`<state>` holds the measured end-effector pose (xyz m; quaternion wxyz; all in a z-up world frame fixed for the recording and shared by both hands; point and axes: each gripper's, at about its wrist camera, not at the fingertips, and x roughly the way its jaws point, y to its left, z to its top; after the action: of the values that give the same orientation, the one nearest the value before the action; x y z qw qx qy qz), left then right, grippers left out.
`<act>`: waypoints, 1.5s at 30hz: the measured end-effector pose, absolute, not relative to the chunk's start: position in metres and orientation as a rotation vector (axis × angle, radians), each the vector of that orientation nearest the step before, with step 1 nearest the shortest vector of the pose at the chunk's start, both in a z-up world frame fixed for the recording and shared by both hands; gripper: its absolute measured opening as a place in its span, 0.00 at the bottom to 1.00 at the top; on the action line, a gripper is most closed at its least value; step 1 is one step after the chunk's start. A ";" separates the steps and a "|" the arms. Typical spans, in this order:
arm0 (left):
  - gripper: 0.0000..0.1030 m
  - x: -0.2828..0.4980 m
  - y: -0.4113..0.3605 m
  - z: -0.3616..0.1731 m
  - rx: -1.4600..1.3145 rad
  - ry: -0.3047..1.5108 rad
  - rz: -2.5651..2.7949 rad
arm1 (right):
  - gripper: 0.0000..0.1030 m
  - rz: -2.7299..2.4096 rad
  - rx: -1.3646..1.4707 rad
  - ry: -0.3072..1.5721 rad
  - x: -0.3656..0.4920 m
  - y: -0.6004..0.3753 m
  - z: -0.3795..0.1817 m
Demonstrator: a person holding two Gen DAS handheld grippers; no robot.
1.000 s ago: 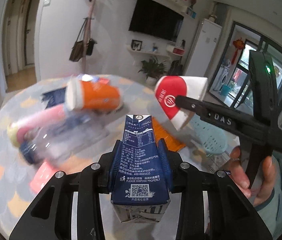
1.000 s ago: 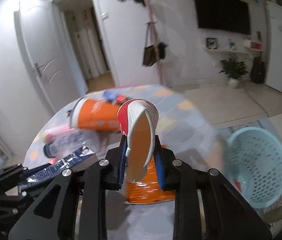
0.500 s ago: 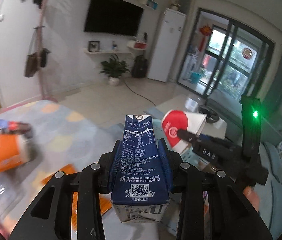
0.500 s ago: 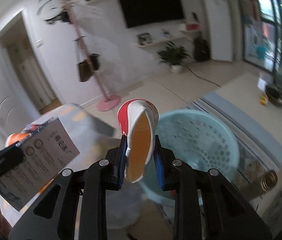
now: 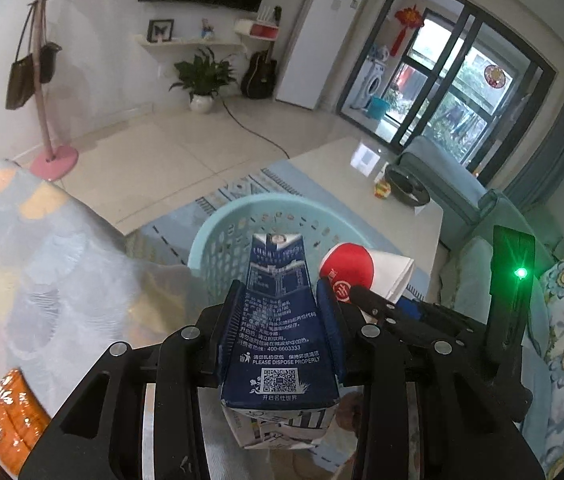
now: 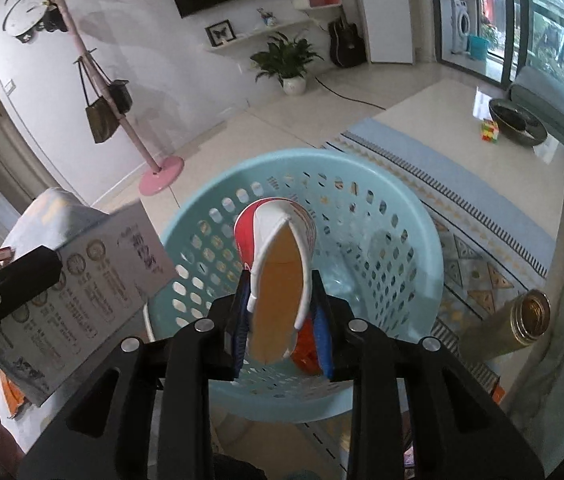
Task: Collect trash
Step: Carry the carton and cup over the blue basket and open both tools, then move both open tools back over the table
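Observation:
My left gripper (image 5: 280, 332) is shut on a dark blue milk carton (image 5: 278, 328) and holds it just short of the near rim of a light blue perforated basket (image 5: 242, 216) on the floor. My right gripper (image 6: 282, 320) is shut on a squashed red and white paper cup (image 6: 278, 264) and holds it above the basket (image 6: 362, 184). The cup (image 5: 358, 272) shows to the right of the carton in the left wrist view. The carton's pale side (image 6: 82, 300) shows at the left of the right wrist view.
The table with a grey patterned cloth (image 5: 30, 264) is to the left, with an orange packet (image 5: 6, 416) on it. An orange item (image 6: 308, 352) lies in the basket. A gold cylinder (image 6: 514, 328) lies on the rug. A low white table (image 6: 482, 108) stands beyond.
Both grippers have swung right, away from the littered table to the blue basket, each keeping its hold. The basket is now close below them.

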<state>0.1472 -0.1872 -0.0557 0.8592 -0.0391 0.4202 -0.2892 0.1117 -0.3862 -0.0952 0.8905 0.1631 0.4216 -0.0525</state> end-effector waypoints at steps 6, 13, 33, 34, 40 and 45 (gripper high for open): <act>0.52 0.142 -0.179 -0.049 -0.098 0.857 -0.603 | 0.52 -0.122 0.367 0.864 0.112 -0.391 -0.092; 0.52 0.119 -0.150 -0.029 -0.115 0.801 -0.589 | 0.52 -0.093 0.342 0.826 0.100 -0.375 -0.070; 0.63 -0.012 0.045 0.018 -0.249 0.613 -0.279 | 0.66 0.229 0.088 0.703 0.051 -0.207 0.009; 0.65 -0.016 0.055 0.016 -0.253 0.620 -0.256 | 0.67 0.242 0.072 0.713 0.050 -0.196 0.007; 0.70 -0.040 0.120 -0.014 -0.267 0.687 -0.077 | 0.72 0.317 0.005 0.781 0.047 -0.144 -0.015; 0.75 -0.045 0.150 -0.038 -0.259 0.776 -0.040 | 0.80 0.332 -0.045 0.856 0.054 -0.119 -0.037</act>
<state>-0.0446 0.1499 -0.0382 0.9173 -0.1260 0.3772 -0.0194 0.0540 -0.1193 -0.0369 0.8962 -0.0216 0.4131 0.1603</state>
